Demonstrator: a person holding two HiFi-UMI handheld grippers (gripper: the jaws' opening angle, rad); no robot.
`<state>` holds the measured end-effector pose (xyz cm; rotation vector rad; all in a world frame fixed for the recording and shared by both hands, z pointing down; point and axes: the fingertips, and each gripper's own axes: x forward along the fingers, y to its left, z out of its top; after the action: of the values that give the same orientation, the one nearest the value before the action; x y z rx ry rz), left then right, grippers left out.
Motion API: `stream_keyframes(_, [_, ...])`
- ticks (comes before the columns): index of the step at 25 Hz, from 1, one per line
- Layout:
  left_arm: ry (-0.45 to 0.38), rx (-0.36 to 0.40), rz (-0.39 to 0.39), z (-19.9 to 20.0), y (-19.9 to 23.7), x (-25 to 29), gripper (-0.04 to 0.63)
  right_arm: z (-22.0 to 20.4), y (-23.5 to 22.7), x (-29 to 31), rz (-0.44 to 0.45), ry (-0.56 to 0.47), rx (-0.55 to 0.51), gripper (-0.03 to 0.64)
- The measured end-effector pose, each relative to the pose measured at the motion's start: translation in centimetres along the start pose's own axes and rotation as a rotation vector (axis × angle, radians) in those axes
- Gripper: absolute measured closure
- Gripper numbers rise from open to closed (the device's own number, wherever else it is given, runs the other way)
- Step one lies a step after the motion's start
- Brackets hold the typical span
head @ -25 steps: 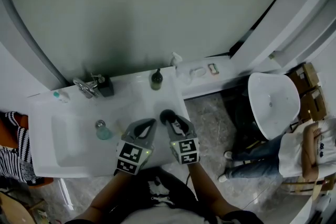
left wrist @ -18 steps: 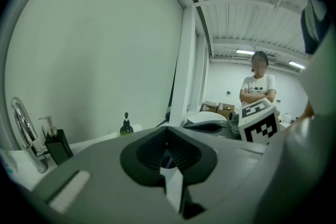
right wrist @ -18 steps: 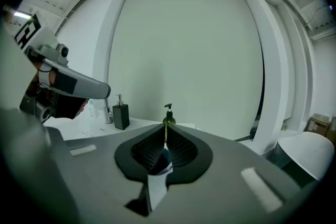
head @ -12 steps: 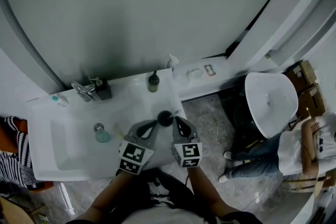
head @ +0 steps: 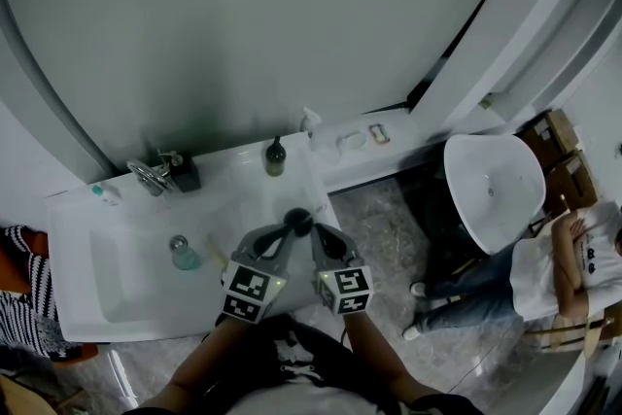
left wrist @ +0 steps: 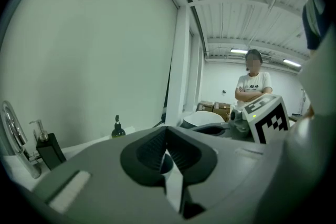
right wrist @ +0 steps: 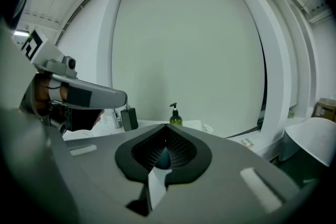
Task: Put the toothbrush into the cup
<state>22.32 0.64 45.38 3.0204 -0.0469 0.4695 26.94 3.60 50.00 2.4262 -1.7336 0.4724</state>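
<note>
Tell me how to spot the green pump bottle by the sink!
Find the white sink counter under the big wall. Along its back edge, right of the tap and the black boxy dispenser, stands the bottle. It is the only round, dark green one with a pump on top.

Right gripper (head: pixel 319 236) jaws, spread wide a second ago, now pressed together, the gripper shifted in toward the left gripper (head: pixel 281 236), both tips now converging beside the dark cup (head: pixel 298 222).
</note>
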Motion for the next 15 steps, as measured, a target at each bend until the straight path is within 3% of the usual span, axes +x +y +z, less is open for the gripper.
stream_keyframes(9, [-0.077, 0.025, 0.064, 0.7, 2.9, -2.9, 0.595, 1.9, 2.9, 0.5, 0.089, -0.020, 0.001, 0.615])
stream_keyframes(15, [-0.159, 0.013, 0.236, 0.8, 8.2, -8.5, 0.595, 1.4, 8.9, 3.3, 0.275, 0.038, 0.009, 0.615])
